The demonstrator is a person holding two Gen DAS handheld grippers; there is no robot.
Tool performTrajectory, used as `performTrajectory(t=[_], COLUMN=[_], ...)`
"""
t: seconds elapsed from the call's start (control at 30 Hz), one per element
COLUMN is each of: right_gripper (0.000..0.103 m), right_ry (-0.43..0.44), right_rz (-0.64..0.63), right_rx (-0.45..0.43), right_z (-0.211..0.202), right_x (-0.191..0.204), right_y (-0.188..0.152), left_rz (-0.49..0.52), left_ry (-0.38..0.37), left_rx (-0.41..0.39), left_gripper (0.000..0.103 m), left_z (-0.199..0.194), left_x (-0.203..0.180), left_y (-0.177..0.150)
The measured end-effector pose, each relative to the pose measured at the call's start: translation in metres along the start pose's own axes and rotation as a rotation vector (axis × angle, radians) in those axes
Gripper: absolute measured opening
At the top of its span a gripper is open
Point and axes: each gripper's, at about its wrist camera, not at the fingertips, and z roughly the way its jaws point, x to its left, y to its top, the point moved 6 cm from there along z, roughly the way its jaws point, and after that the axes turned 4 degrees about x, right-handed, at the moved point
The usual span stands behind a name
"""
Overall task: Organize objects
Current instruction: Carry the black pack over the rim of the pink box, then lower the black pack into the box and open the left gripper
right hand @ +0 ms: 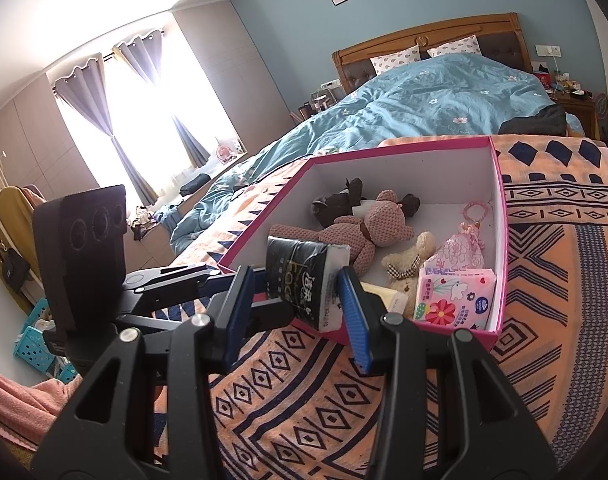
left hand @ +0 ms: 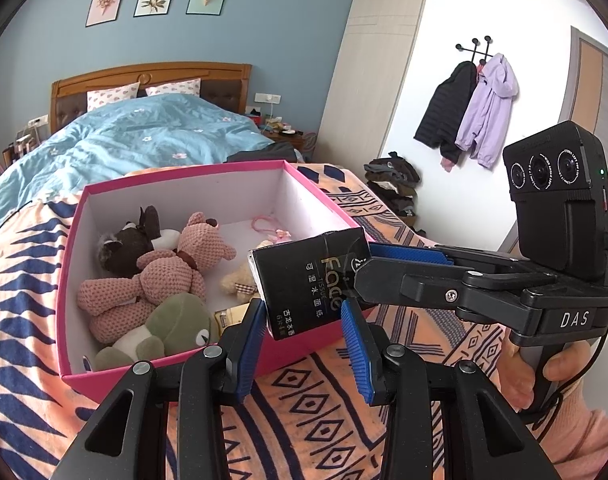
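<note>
Where the two handheld tools meet over the near rim of the open pink cardboard box with white inner walls (left hand: 328, 204), a black plastic-wrapped pocket tissue pack with gold lettering (left hand: 308, 280) hangs between them, clear of the box floor and tilted. In the left wrist view the left tool (left hand: 302, 308) has its blue ribbed pads set narrow on either side of the pack's lower end and appears to press on both edges. The right tool (left hand: 364, 264) reaches in from the right and clamps the upper end of the pack; a hand (left hand: 520, 372) grips its handle. In the right wrist view the same pack sits end-on between the right tool's blue pads, its white paper side against the right-hand pad. The box rests on an orange blanket with a navy geometric pattern (right hand: 544, 280) spread over the foot of a bed with a blue floral duvet (right hand: 424, 100). Inside the box lie a pink knitted teddy bear (right hand: 368, 232), a dark brown plush animal (right hand: 340, 204), a green plush frog (left hand: 172, 324), a small beige plush bear (right hand: 408, 260), a pink drawstring pouch (right hand: 464, 244) and a pink flower-printed packet (right hand: 456, 296) leaning against the near wall.
</note>
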Motion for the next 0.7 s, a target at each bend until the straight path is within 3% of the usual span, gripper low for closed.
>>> performTrajectory(t=[0.7], right_gripper=[0.047], right_ry=[0.006], right_rz=[0.009], right_rx=[-0.001], right_z=[0.0020], right_x=[-0.0036], right_y=[0.0062], left_rz=[0.009], left_ry=[0.005], left_rx=[0.009], left_gripper=[0.038], left_z=[0.0065], left_x=[0.0010], left_y=[0.0037])
